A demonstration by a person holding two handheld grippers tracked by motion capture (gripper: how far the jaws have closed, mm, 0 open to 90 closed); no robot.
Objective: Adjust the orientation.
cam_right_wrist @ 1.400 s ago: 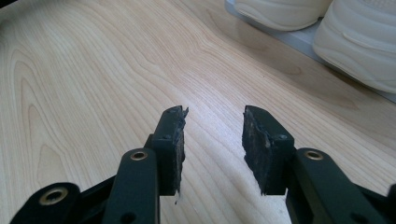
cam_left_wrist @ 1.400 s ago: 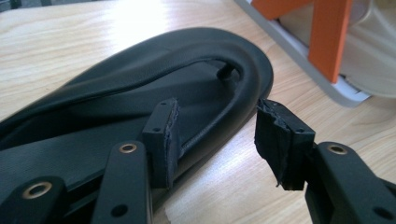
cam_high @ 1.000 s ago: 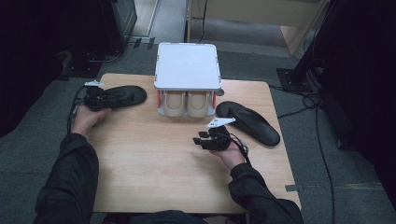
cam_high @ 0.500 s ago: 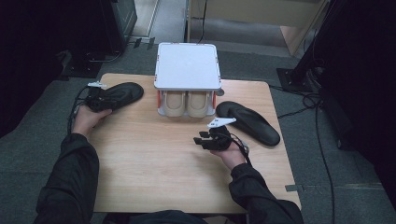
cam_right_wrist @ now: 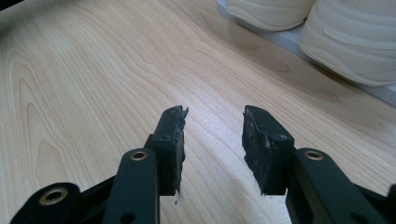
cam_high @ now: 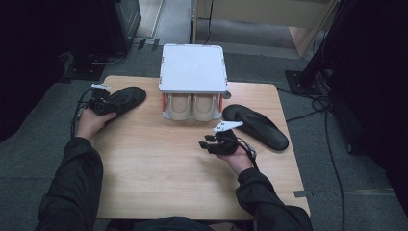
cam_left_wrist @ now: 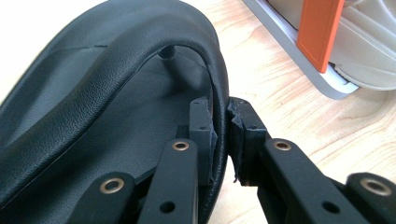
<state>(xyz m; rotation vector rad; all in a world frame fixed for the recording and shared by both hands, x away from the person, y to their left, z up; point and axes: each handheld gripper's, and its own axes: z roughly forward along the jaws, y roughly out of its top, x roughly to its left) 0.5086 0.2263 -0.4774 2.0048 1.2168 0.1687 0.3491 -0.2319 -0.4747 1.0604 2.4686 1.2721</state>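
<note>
Now the jaws of the left gripper (cam_high: 102, 102) have just been closing, and in the left gripper view the side rim of the black slipper (cam_left_wrist: 107, 93) is seen pinched between the two pads, one pad inside the shoe and one outside. From this it is judged that the slipper has been secured and can next be lifted; it is not yet raised, since its sole is seen resting on the bench (cam_high: 159, 173) at the far left corner, just left of the rack. Compared with the high view a second ago, neither slipper has been shifted.

The right gripper (cam_high: 211, 143) is held above the bare wood near the middle of the bench, its jaws standing apart with nothing between them, as is plain in the right gripper view (cam_right_wrist: 212, 140). A second black slipper (cam_high: 257, 126) is left lying at the right side of the bench, just beyond that gripper and untouched by it.

At the far middle of the bench a small shoe rack (cam_high: 193, 67) is placed, with a white top plate and orange posts. Under that top a pair of cream shoes (cam_high: 192, 107) is kept side by side, toes turned toward the near edge. No room for a slipper can be made out on that lower level; the top plate is bare.
</note>
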